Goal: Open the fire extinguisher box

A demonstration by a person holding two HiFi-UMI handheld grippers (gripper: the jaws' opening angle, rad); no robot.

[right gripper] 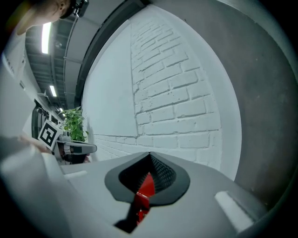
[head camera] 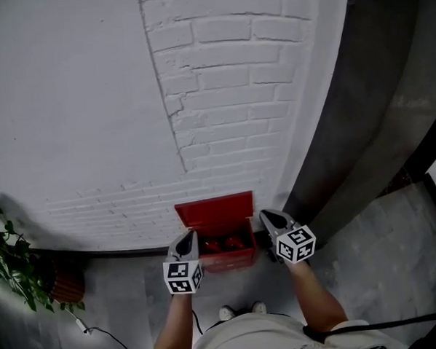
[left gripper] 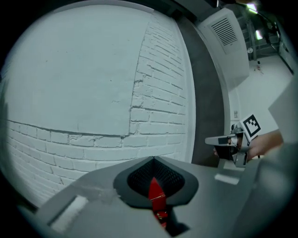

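The red fire extinguisher box [head camera: 227, 259] stands on the floor against the white brick wall [head camera: 228, 96]. Its lid [head camera: 215, 209] is raised and leans back toward the wall, and red extinguishers [head camera: 224, 243] show inside. My left gripper [head camera: 186, 238] hovers over the box's left front corner, and my right gripper [head camera: 268, 218] is just off its right side. Each gripper's jaws meet at the tips with nothing held. In the left gripper view, red shows through the slot below the closed tips [left gripper: 153, 159]. The right gripper view shows the same below its tips [right gripper: 149, 154].
A potted plant [head camera: 10, 263] in a reddish pot [head camera: 65, 284] stands at the left, with a cable [head camera: 95, 334] trailing on the floor. A dark grey wall [head camera: 361, 119] rises right of the brick. The person's shoes [head camera: 240, 310] are just before the box.
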